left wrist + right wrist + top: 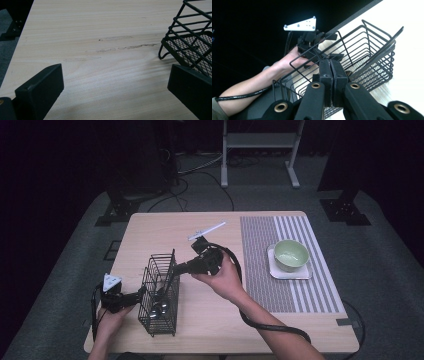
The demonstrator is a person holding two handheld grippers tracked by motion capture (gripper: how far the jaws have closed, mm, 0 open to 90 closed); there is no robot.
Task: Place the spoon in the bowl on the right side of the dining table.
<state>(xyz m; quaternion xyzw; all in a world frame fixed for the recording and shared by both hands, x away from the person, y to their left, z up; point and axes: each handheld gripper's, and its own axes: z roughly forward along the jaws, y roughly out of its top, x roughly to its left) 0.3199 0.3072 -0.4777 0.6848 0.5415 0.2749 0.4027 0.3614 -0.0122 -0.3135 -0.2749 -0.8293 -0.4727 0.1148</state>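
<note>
Basket (pixel 160 292) unlabelled, right claw (pixel 333 75) closed, left claw (pixel 115 85) spread

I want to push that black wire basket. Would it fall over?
Probably it could tip: the wire basket stands tall and narrow on small wire feet. It looks stiff, made of thin metal bars, and likely light. The spoons inside may steady it somewhat.

Your left gripper (pixel 134 296) at seven o'clock, jaws wide apart; right gripper (pixel 170 276) centre, jaws pressed together.
</note>
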